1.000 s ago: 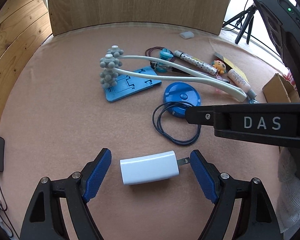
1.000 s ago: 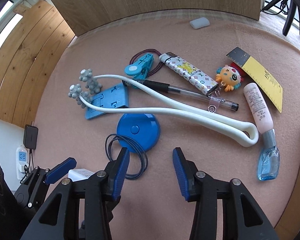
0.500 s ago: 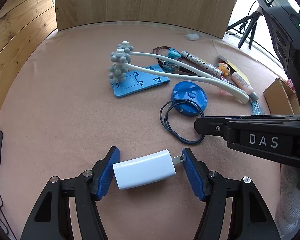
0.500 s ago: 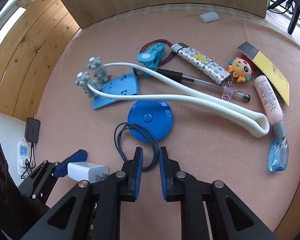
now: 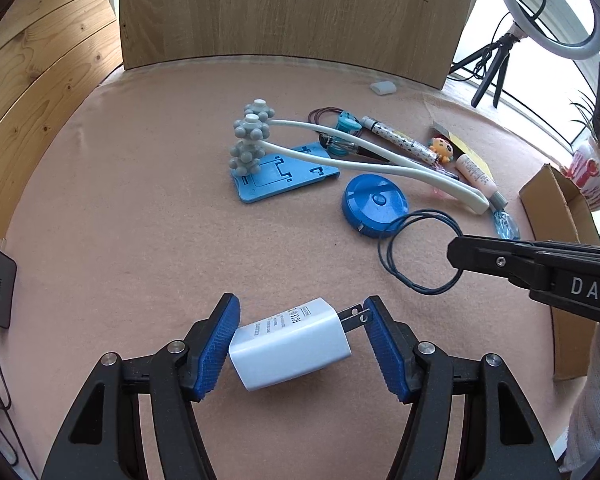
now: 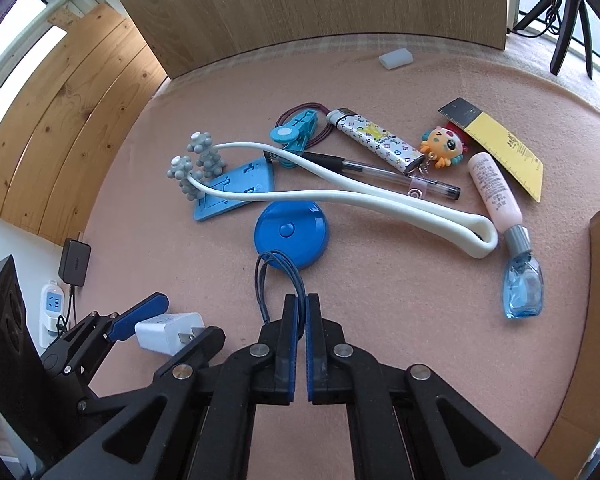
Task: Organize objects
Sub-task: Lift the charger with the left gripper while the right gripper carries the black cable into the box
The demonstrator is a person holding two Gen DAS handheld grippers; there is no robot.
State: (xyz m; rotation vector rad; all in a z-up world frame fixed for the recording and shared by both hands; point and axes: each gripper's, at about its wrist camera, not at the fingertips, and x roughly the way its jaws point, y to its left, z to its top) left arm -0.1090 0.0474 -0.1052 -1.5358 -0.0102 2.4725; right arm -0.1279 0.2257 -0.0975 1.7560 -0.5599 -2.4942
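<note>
the left gripper (image 5: 300, 344) clamps a white charger (image 5: 290, 350) end to end, lifted and tilted above the pink table mat (image 5: 140, 220). the right gripper (image 6: 302, 344) is pinched closed on a dark blue hair tie (image 6: 274, 276), beside the blue tape measure (image 6: 291, 232).

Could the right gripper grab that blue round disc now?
Probably not yet. The right gripper is shut on the dark cord loop, so it would have to let that go first. The blue disc lies just ahead, uncovered except where the loop overlaps it.
</note>
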